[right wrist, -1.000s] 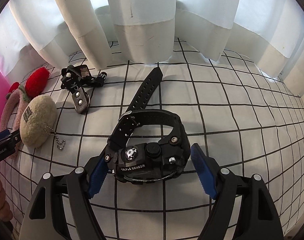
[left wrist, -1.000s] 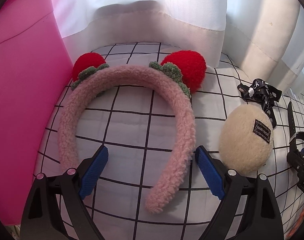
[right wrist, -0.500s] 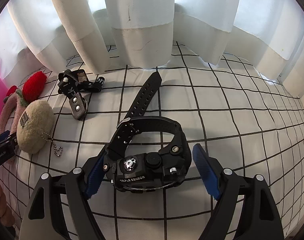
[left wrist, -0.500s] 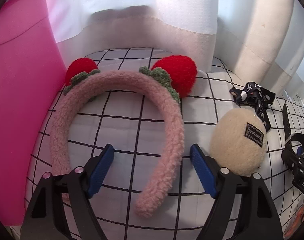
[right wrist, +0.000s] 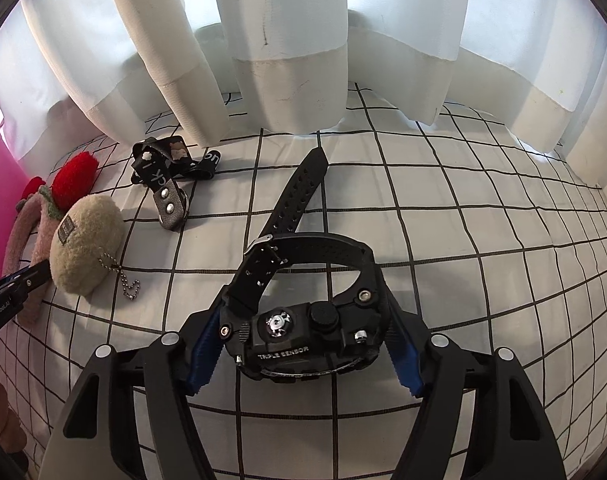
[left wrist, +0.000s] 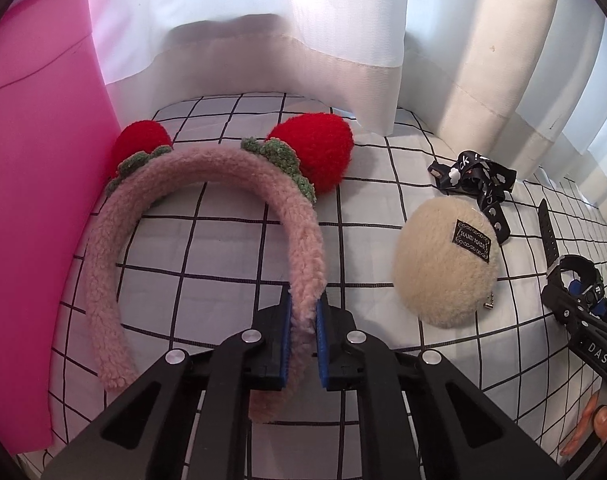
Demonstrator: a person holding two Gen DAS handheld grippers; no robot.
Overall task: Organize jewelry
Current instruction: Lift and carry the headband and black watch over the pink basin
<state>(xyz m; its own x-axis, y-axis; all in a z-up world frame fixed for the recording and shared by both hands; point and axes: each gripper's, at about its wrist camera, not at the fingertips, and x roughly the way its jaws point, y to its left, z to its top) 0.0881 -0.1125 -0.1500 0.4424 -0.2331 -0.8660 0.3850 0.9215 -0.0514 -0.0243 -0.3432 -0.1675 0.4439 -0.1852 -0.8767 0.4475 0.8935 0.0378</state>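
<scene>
A fuzzy pink headband (left wrist: 207, 168) with two red strawberries lies on the checked cloth (left wrist: 223, 272). My left gripper (left wrist: 303, 332) is shut on its right arm near the end. A black watch (right wrist: 307, 332) lies on the cloth between the pads of my right gripper (right wrist: 303, 350); the left pad (right wrist: 205, 350) touches the case, the right pad stands slightly off it. The headband also shows at the left edge of the right wrist view (right wrist: 27, 220).
A pink box (left wrist: 27, 184) stands against the headband's left side. A cream plush pouch (left wrist: 443, 264) and a black printed strap (left wrist: 475, 176) lie between headband and watch. White curtains (right wrist: 287, 40) hang along the back edge.
My left gripper closed from wide open onto the headband's right arm. My right gripper narrowed around the watch and moved slightly forward.
</scene>
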